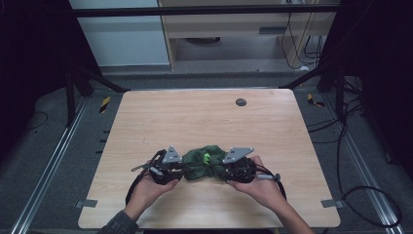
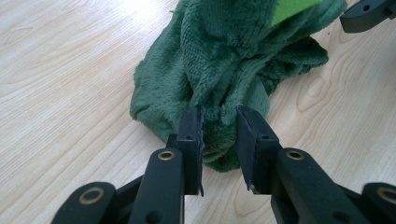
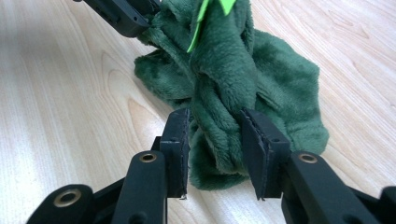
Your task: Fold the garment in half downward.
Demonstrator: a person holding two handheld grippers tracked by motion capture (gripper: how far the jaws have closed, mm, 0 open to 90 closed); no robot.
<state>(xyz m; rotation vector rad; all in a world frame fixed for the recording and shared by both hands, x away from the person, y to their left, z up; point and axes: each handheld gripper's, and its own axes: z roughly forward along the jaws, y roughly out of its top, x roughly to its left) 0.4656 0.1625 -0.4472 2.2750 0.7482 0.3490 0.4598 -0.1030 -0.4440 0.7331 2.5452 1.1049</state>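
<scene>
A bunched dark green fleece cloth [image 1: 203, 163] lies on the wooden bench [image 1: 204, 122], toward its near edge and roughly at the middle of its width. In the high view the left hand-held gripper [image 1: 181, 168] sits at the cloth's nine o'clock side and the right hand-held gripper [image 1: 225, 168] at its three o'clock side, each in a hand [image 1: 148, 187] that comes in from the bottom edge; the other hand [image 1: 260, 185] mirrors it. The cloth lies between the two, with both reaching into its ends.

In the left gripper view, the left hand-held gripper [image 2: 219, 135] has a fold of the cloth [image 2: 233, 60] bunched between its jaws; the left pad touches the pile, while on the right a narrow gap seems to remain, so a firm clamp cannot be told. The rest of the cloth runs away toward twelve o'clock, with a bright green patch [image 2: 292, 9] near one o'clock.

In the right gripper view, the right hand-held gripper [image 3: 215, 140] straddles a twisted ridge of cloth [image 3: 233, 79], which fills the gap and presses against both pads. The cloth spreads toward twelve and three o'clock, bright green strips [image 3: 201, 18] at twelve.

A small dark disc [image 1: 240, 102] sits on the bench at its far side, well apart from the cloth.
</scene>
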